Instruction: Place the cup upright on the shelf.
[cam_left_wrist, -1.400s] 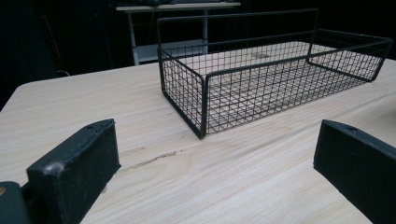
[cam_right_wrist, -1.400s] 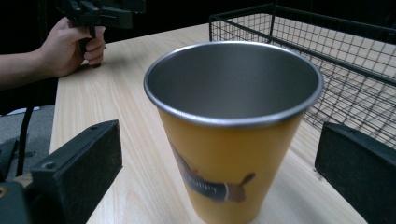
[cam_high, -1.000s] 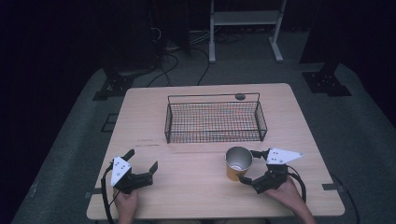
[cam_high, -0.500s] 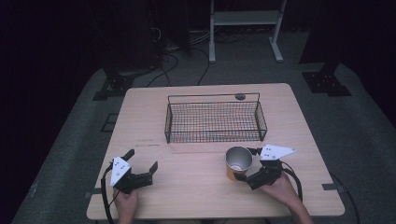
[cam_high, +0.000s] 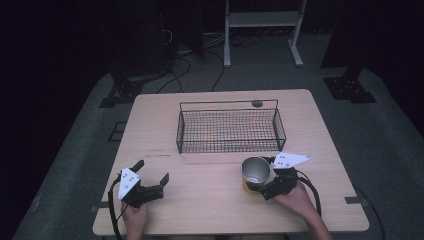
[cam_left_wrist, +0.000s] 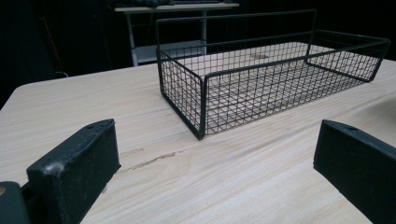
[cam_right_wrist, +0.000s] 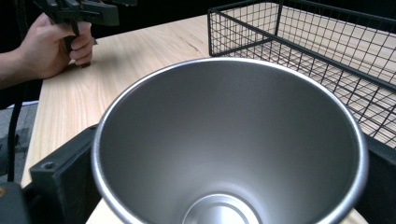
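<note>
Right gripper (cam_high: 261, 186) is pinching the steel cup (cam_high: 255, 171) between its jaws, left gripper (cam_high: 151, 178) is sitting spread, and that slick wall's probably risking a slip.

Steel cup sitting between the right gripper's jaws

The metal cup (cam_high: 255, 170) is standing upright and empty, its shiny inside showing, between the right gripper (cam_high: 263, 184) jaws; the black wire basket (cam_high: 230, 129) is lying just beyond it, also empty.
</note>
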